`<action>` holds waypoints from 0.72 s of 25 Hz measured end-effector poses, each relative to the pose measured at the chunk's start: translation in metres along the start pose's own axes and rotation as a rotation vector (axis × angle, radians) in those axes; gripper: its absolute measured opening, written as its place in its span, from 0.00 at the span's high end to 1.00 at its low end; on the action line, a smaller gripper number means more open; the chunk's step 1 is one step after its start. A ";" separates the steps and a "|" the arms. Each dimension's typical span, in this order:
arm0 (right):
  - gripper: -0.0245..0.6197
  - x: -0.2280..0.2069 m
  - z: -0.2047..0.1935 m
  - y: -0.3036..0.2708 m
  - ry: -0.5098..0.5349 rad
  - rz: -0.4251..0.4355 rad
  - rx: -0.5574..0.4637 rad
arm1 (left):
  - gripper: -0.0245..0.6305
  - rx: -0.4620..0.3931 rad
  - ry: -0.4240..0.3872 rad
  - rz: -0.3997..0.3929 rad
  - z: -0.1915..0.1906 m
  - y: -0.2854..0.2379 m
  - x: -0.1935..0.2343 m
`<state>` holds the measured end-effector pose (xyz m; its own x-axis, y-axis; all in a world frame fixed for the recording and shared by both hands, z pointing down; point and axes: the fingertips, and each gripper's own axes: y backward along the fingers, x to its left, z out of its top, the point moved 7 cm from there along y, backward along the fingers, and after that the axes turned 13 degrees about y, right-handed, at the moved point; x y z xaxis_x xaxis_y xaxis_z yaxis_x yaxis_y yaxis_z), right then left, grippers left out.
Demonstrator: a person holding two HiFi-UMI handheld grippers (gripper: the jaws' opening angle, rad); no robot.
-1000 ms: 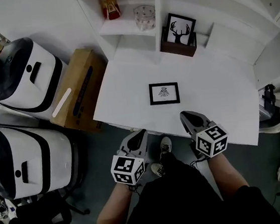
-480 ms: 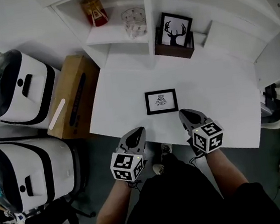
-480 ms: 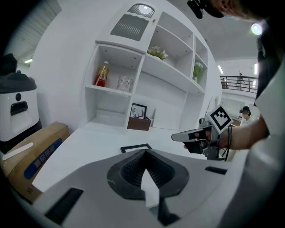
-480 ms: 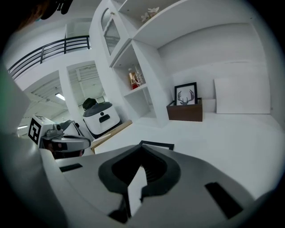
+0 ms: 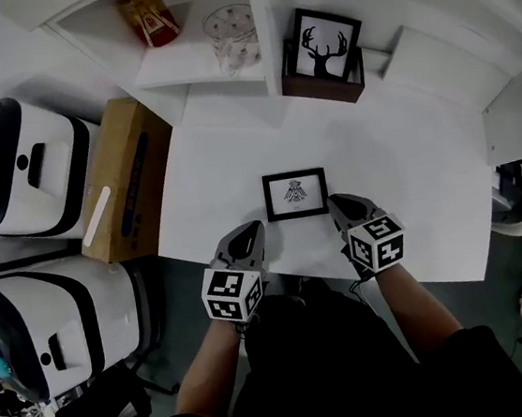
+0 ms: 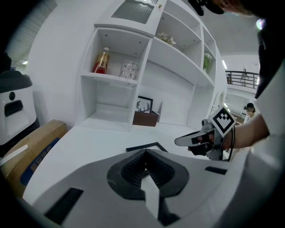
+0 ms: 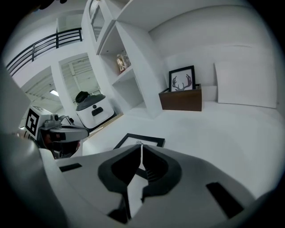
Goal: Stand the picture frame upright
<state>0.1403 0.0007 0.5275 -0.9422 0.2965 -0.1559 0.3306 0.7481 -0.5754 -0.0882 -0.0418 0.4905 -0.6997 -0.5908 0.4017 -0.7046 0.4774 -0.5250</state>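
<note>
Picture frame: the picture frame [image 5: 295, 194] lies flat and face up on the white desk [image 5: 407, 166], near the front edge, with a claw at each side of it.
Left claw: the left claw [image 5: 246, 239] is pressed together with nothing between its jaws. Its tip sits just beside the frame's near left corner, and the head view shows a small gap between them.
Right claw: the right claw [image 5: 344, 206] is also pressed together and carries nothing. It sits just beside the frame's right edge, and I cannot tell whether it touches.
Done: judging from how things lie, only the approach. No edge of the frame is raised off the desk.
Left to do: by my reading, the whole of the standing. An edge has to be lifted or pinched, the frame tipped up, and then set so it stays upright. No view shows whether it has a prop on its back.
Nearby: a deer picture [image 5: 326, 42] stands upright in a brown holder at the back of the desk, well apart from the claws.
</note>
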 end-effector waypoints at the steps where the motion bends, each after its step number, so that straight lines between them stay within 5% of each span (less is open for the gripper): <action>1: 0.95 -0.002 -0.001 -0.004 -0.001 0.000 0.007 | 0.96 0.008 0.000 0.006 0.001 -0.003 0.001; 8: 0.95 -0.016 -0.010 -0.025 -0.050 -0.020 0.064 | 0.96 0.059 -0.017 0.020 0.008 -0.021 0.014; 18: 0.85 -0.021 -0.018 -0.041 -0.128 -0.117 0.128 | 0.96 0.168 -0.059 -0.060 0.010 -0.045 0.037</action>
<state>0.1477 -0.0260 0.5689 -0.9757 0.1284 -0.1778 0.2167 0.6889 -0.6917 -0.0810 -0.0919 0.5214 -0.6451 -0.6548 0.3938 -0.7118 0.3278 -0.6212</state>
